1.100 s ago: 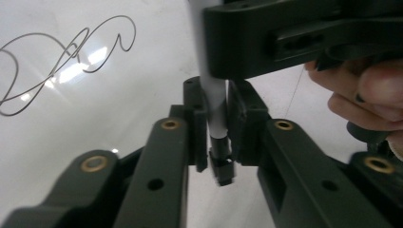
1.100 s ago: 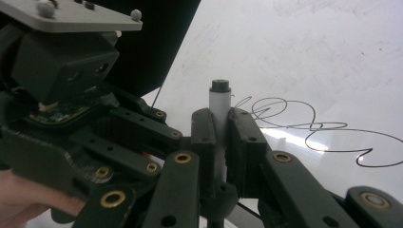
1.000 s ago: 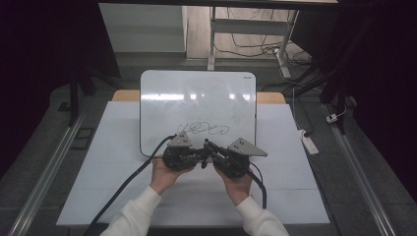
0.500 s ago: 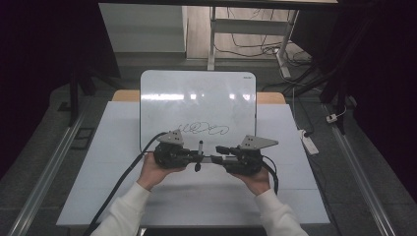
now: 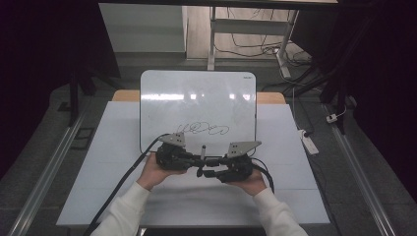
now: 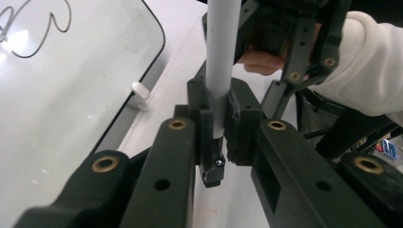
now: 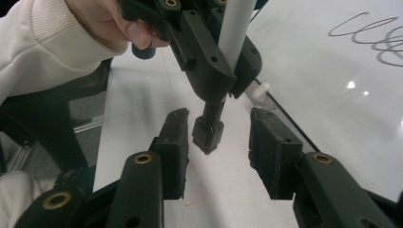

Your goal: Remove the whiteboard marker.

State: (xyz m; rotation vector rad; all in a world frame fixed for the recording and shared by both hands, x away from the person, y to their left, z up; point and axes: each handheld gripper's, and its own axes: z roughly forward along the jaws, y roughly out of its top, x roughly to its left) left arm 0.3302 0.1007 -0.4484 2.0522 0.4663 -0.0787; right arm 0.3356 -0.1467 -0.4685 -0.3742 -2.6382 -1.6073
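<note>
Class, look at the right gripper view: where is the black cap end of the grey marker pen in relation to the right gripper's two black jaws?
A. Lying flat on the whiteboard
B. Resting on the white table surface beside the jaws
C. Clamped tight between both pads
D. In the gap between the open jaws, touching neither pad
D: the black cap end of the grey marker pen hangs in the gap of the right gripper, clear of both pads, while the left gripper clamps the barrel.

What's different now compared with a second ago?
The right gripper has let go of the marker: its fingers have just been opening, then closing a little, and now flank the dark cap end without touching. The hands have drawn slightly apart. The left gripper stays clamped on the marker; the whiteboard scribble is unchanged.
</note>
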